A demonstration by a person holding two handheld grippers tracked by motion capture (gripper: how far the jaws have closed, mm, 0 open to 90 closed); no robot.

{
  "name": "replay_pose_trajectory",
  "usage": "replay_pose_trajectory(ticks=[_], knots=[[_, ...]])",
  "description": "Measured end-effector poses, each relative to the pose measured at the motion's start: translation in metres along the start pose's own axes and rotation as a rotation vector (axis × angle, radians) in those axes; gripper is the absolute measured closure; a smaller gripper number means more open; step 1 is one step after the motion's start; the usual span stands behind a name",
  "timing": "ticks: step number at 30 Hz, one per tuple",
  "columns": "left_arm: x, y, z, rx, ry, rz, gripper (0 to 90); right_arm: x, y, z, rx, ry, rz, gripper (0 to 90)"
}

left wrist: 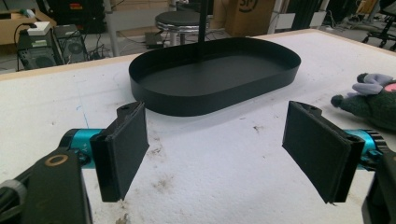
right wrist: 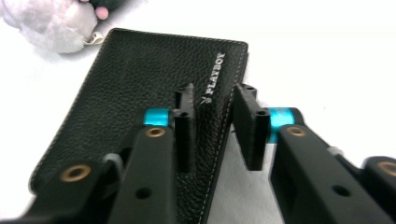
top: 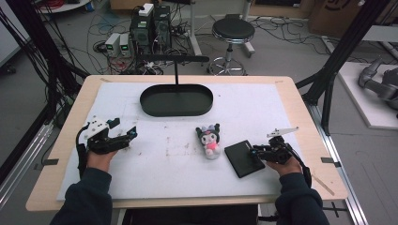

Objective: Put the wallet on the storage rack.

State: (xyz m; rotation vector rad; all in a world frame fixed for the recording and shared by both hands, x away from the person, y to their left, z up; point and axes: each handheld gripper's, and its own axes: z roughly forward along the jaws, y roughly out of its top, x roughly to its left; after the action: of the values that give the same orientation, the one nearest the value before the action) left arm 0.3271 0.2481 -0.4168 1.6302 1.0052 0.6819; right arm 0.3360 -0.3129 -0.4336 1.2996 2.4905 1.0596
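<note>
A: Left to right. Left claw (top: 133,133) rests on the left side of the tabletop (top: 155,164), jaws spread wide, nothing between them. It points at the black tray (left wrist: 215,74), which sits further back at the middle.

B: Middle?

A: Plush toy (top: 209,139) lies just left of the wallet (top: 244,158), close to touching. Not part of this step, I think.

B: Wallet and right claw?

A: Wallet lies flat at front right, long edge angled. Right claw (right wrist: 212,123) is right at its near long edge: one jaw over the leather next to the logo, the other past the stitched edge, over the tabletop. Jaws partly closed with a clear gap, pads not pressing. No grip yet.

B: So the step is the pickup, presumably for the tray.

A: My read too. Doing it well:
- The wallet is thin and flat, so the outer jaw needs to get under or hard against the edge, or it'll slide.
- Tilt the claw low and bite the edge deep enough that the leather doesn't fold out.
- Close slowly, and check that both pads press before lifting.
- Lift away from the toy so it isn't dragged.
</note>
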Motion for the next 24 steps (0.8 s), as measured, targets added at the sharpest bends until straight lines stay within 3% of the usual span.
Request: replay_pose_trajectory(ticks=[4, 12, 15, 20, 24], knots=[[0.001, 0.0, 0.0, 0.0, 0.003, -0.005, 22.1, 0.0, 0.001, -0.001, -0.017, 0.001, -0.004, 82.8], [0.0, -0.001, -0.001, 0.0, 0.009, -0.007, 22.1, -0.004, 0.002, -0.002, -0.032, 0.033, 0.033, 85.5], [0.001, -0.001, -0.002, 0.001, 0.01, -0.004, 22.1, -0.003, 0.003, -0.009, -0.078, 0.038, 0.035, 86.4], [0.002, -0.001, -0.002, -0.003, 0.012, -0.009, 22.1, -0.006, 0.006, -0.029, -0.164, -0.002, 0.041, 87.0], [0.002, -0.001, -0.003, 0.0, 0.013, -0.008, 22.2, -0.01, 0.008, -0.052, -0.243, -0.072, 0.044, 87.6]])
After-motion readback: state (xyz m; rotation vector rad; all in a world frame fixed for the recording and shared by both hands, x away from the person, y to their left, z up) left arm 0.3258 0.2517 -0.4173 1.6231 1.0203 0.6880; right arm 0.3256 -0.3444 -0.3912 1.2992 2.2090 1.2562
